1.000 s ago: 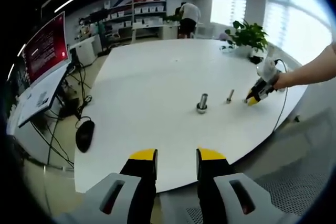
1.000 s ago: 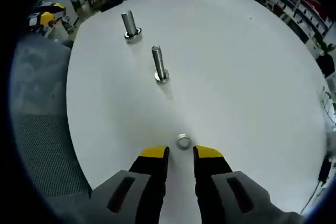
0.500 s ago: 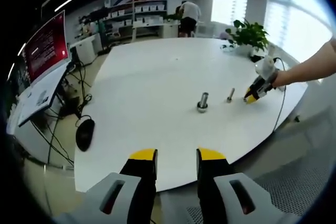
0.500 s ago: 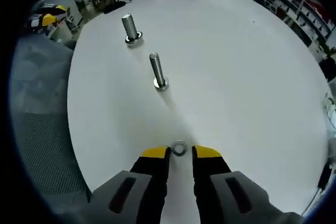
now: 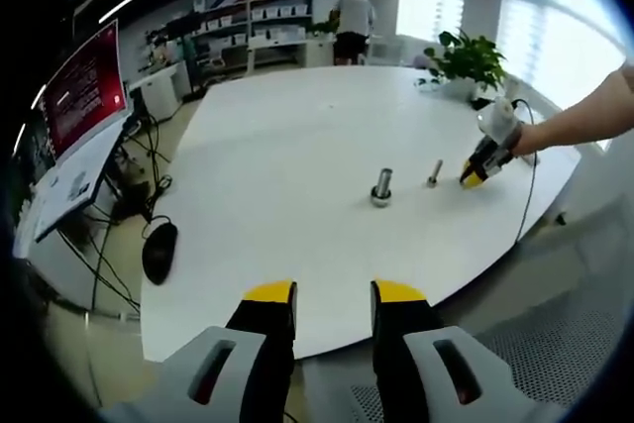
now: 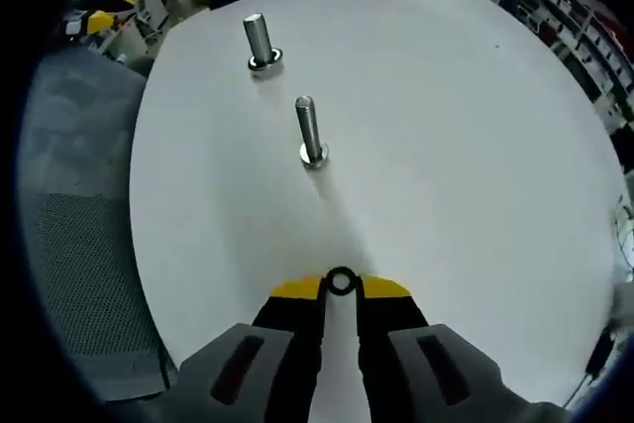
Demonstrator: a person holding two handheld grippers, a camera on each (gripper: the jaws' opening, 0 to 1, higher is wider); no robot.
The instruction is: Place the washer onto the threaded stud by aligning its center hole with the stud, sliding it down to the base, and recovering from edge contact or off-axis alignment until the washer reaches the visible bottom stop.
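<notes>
One washer (image 6: 341,281) now sits pinched between the yellow tips of my right gripper (image 6: 341,288), where half a second ago it still lay flat on the white table (image 6: 446,146) just ahead of jaws that stood a little wider apart. It is a small metal ring, and in the right gripper view I see it nearly face-on, with its dark center hole open toward the camera and its rim touching both tips. Beyond it the thin stud (image 6: 310,132) stands upright on its flat base, well apart from the washer, and farther on a thicker stud (image 6: 261,44) stands upright too; both have slid a little lower in the view than before, which I put down to my hand moving the camera. In the left gripper view the right gripper (image 5: 474,175) shows at the far right edge of the table (image 5: 287,146), its yellow tip down near the tabletop just beside the thin stud (image 5: 434,173), with my hand (image 5: 520,138) and bare forearm reaching in from the right; the thick stud (image 5: 382,186) stands to the left of the thin one. My left gripper (image 5: 333,294) hangs off the near edge of the table, jaws parted with nothing between them, much as it did a moment ago.
</notes>
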